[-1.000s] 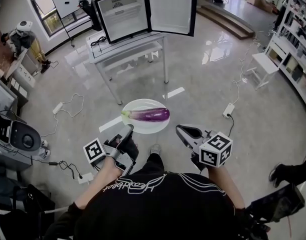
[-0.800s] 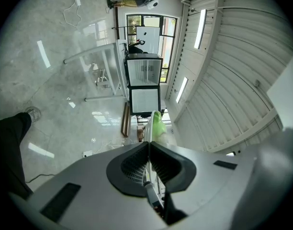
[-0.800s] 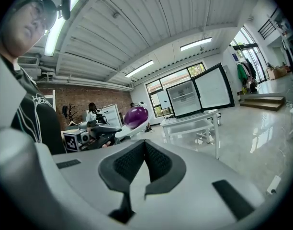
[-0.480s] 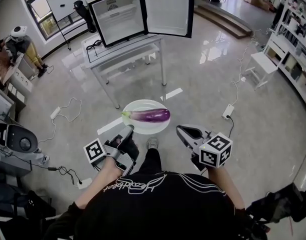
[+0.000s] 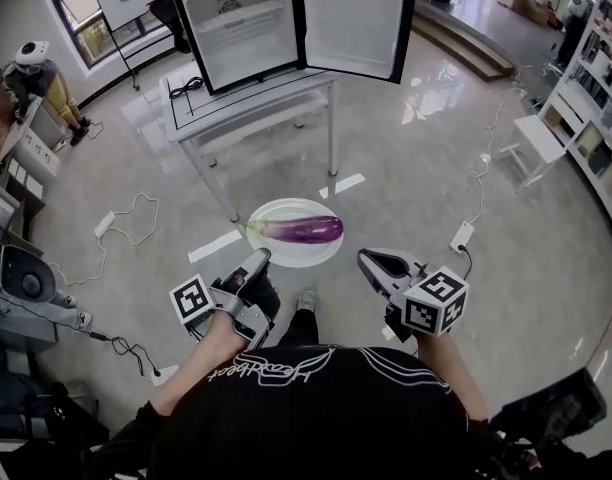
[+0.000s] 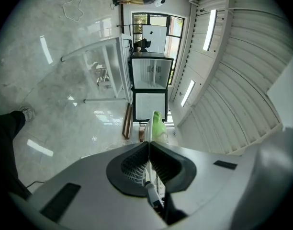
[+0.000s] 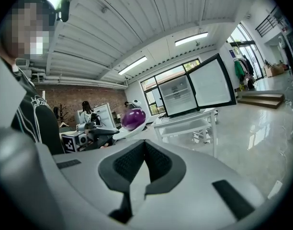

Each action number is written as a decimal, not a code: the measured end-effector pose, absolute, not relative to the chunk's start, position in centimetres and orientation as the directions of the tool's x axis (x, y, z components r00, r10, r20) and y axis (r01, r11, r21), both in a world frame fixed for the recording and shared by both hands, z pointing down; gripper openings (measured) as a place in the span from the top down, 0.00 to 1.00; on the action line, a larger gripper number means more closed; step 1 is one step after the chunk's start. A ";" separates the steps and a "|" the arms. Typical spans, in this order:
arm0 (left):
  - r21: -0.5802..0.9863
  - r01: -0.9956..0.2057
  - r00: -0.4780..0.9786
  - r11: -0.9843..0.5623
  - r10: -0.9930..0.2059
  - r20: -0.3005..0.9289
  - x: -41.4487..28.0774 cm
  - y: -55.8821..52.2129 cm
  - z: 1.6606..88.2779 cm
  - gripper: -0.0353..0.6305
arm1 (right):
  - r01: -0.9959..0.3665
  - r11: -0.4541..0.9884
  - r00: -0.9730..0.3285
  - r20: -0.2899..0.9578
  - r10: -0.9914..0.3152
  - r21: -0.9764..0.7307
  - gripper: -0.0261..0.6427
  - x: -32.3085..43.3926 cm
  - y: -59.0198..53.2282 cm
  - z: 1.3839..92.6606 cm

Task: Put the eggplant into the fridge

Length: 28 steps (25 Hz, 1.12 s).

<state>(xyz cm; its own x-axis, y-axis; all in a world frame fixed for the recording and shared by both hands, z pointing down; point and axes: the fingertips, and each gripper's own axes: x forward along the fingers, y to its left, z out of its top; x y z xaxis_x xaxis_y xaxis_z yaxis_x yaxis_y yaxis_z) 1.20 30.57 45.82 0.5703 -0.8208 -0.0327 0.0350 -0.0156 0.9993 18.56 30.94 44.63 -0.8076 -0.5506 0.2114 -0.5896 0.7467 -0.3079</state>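
A purple eggplant (image 5: 304,230) with a green stem lies on a white plate (image 5: 282,256) held out in front of me. My left gripper (image 5: 258,260) is shut on the plate's near-left rim; the left gripper view shows the thin white rim (image 6: 147,128) clamped between the pads, with the green stem (image 6: 159,127) behind. To the plate's right, my right gripper (image 5: 371,260) is shut with nothing in it, apart from the plate. The black fridge (image 5: 246,28) stands open on a white table (image 5: 256,98) ahead, its door (image 5: 354,23) swung to the right. The right gripper view shows the eggplant (image 7: 133,119) to its left.
Cables and power strips (image 5: 462,236) lie on the glossy floor. Equipment (image 5: 26,283) stands at the left, shelving (image 5: 596,88) at the right, and a small white table (image 5: 541,138) near it. My shoe (image 5: 306,298) shows below the plate. A whiteboard is behind the fridge.
The fridge and its table have grown a little larger and nearer in the head view. Both grippers and the plate keep the same pose relative to me.
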 end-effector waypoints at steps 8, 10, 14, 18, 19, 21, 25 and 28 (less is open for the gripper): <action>0.999 0.048 0.565 0.011 -0.825 -0.018 -2.7 19.1 46.0 0.92 | -0.596 0.736 -0.803 0.244 -0.544 -0.322 0.95 14.7 19.7 44.5; 0.999 0.049 0.568 0.018 -0.823 -0.013 -3.6 16.0 46.0 0.92 | -0.599 0.730 -0.800 0.252 -0.544 -0.328 0.95 13.8 16.5 44.5; 0.998 0.052 0.571 0.027 -0.821 -0.008 -5.5 10.1 45.8 0.92 | -0.600 0.730 -0.800 0.260 -0.541 -0.327 0.95 11.6 10.5 44.0; 0.998 0.061 0.563 0.018 -0.826 -0.019 -7.7 4.7 45.5 0.92 | -0.597 0.738 -0.801 0.267 -0.535 -0.314 0.95 9.2 5.2 43.5; 0.998 0.062 0.558 0.016 -0.829 -0.022 -8.3 3.6 45.4 0.92 | -0.596 0.742 -0.802 0.271 -0.532 -0.306 0.95 8.6 4.0 43.4; 0.998 0.066 0.549 0.009 -0.835 -0.029 -9.4 1.4 45.2 0.92 | -0.595 0.751 -0.801 0.282 -0.527 -0.286 0.95 7.5 2.0 43.2; 0.999 0.046 0.531 -0.011 -0.847 -0.034 -11.6 -1.9 45.1 0.92 | -0.592 0.759 -0.802 0.295 -0.519 -0.272 0.95 5.8 -1.1 43.3; 0.999 0.044 0.523 -0.019 -0.852 -0.039 -12.7 -3.4 45.2 0.92 | -0.589 0.763 -0.803 0.303 -0.514 -0.267 0.95 4.7 -2.5 43.5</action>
<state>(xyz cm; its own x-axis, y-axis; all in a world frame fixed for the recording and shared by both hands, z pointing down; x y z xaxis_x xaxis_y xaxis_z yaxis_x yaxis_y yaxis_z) -12.70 -3.41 45.16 0.5226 -0.8517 -0.0387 0.0436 -0.0187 0.9989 4.74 -2.48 43.53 -0.8026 -0.5140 0.3028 -0.5892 0.7626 -0.2670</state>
